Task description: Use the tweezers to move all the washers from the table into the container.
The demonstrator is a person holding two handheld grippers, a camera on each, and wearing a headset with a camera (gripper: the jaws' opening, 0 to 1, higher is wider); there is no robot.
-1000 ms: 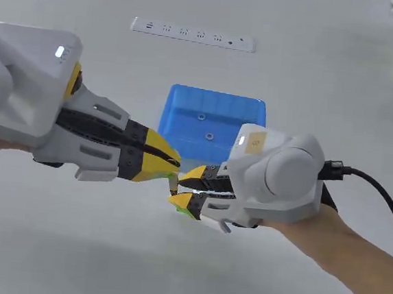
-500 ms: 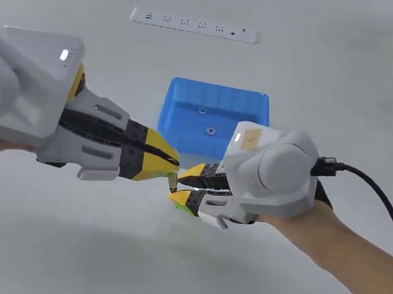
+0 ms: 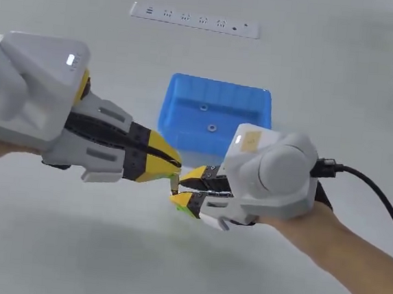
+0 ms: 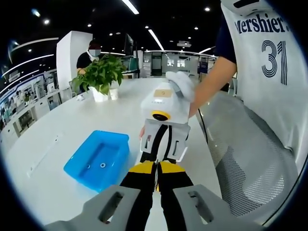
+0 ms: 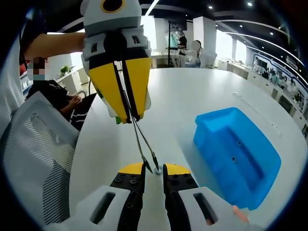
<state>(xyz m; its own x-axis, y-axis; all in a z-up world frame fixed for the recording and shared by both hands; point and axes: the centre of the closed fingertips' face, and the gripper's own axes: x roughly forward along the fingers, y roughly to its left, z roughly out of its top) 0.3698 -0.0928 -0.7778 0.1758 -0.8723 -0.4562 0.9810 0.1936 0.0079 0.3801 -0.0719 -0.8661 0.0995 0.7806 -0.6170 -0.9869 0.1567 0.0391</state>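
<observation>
We see the tweezers (image 5: 139, 139) pinched tight between the yellow jaws of the left gripper (image 3: 173, 163). The two thin legs of the tweezers stick out past those jaws, and their tips are a little apart.

The tips reach into the small gap between the jaws of the right gripper (image 3: 183, 186), which points back at the left one. The two grippers are nose to nose, just above the table (image 3: 326, 76). In the right gripper view we see a tiny grey round thing (image 5: 158, 170) in that gap, right beside the tweezer tips. It looks like a washer, but it is too small for us to be sure. We cannot tell if the right gripper's jaws are squeezing it or only sitting close around it.

Just behind the grippers sits the blue container (image 3: 183, 137), flat on the table. Two washers (image 3: 204, 108) lie on its floor, a little apart from each other.

Farther back on the table lies a long white power strip (image 3: 194, 21).
</observation>
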